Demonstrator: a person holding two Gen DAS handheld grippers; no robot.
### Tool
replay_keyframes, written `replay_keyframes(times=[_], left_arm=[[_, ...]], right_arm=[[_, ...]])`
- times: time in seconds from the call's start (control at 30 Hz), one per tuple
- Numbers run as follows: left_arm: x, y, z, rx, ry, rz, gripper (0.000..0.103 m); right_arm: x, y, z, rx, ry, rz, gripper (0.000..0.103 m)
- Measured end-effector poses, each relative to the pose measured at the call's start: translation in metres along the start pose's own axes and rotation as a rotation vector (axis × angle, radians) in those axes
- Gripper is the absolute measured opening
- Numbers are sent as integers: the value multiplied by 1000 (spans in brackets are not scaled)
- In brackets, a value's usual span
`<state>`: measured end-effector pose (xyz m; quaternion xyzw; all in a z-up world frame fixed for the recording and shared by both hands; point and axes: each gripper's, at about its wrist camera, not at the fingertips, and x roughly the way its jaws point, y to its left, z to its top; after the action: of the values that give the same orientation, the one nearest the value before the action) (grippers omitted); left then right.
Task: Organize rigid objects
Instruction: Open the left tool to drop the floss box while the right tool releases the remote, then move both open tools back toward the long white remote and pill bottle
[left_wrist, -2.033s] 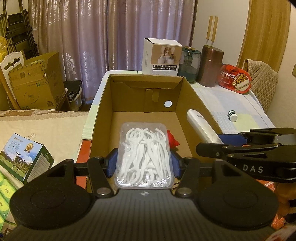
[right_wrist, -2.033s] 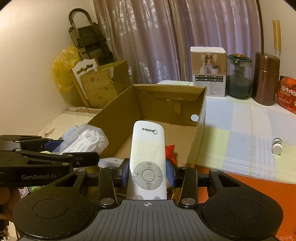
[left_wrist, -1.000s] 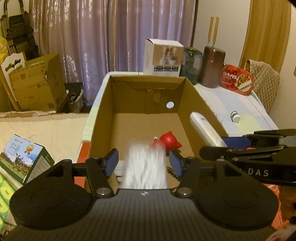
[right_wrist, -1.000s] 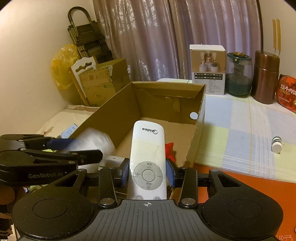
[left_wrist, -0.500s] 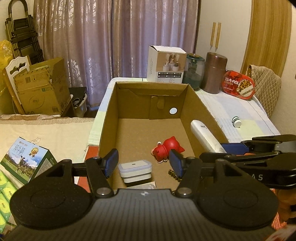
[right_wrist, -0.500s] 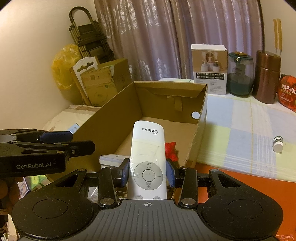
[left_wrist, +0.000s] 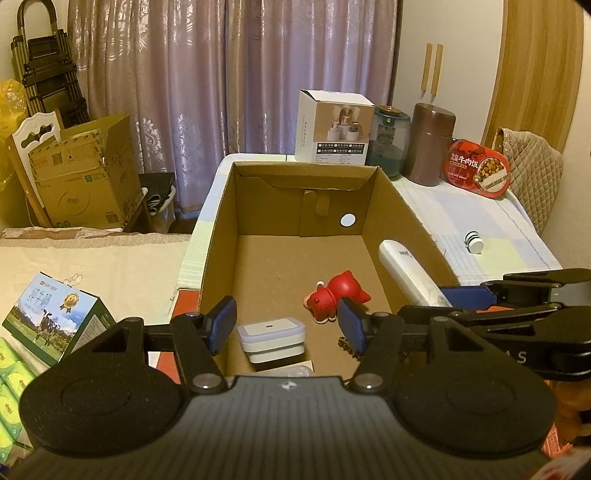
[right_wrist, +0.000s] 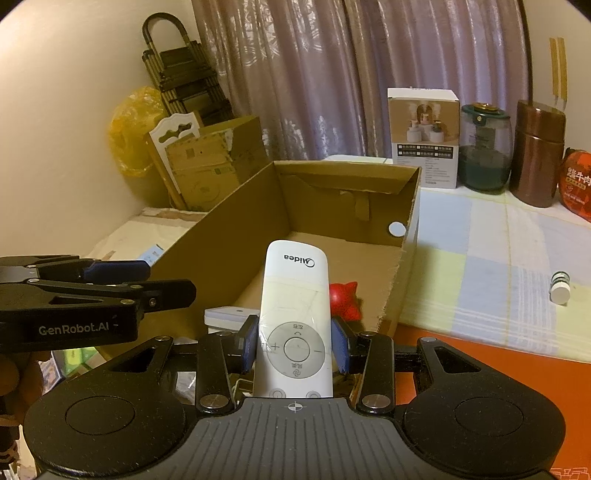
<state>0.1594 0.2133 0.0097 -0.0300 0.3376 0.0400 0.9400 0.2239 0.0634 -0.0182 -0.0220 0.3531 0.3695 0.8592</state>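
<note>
Remote (right_wrist: 294, 325) base cut off below right gripper (right_wrist: 295, 345) jaws.

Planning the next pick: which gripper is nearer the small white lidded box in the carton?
Left. The left gripper hangs open right over the white lidded box; the right gripper, beside it, clamps the remote.

white remote (right_wrist: 295, 317), red toy (left_wrist: 334, 295), brown box (left_wrist: 218, 236)
</note>
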Motion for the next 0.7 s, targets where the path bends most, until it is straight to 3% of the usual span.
replay_keyframes(times=[0.5, 0.63, 0.7], left_arm=[[0, -1, -1, -1, 6, 2, 56], [0, 0, 0, -1, 6, 3, 56], [1, 0, 0, -1, 7, 2, 56]], right_arm=[[-2, 0, 3, -10, -19, 9, 38], [-5, -1, 4, -4, -48, -2, 55], [-6, -3, 5, 3, -58, -1, 55]])
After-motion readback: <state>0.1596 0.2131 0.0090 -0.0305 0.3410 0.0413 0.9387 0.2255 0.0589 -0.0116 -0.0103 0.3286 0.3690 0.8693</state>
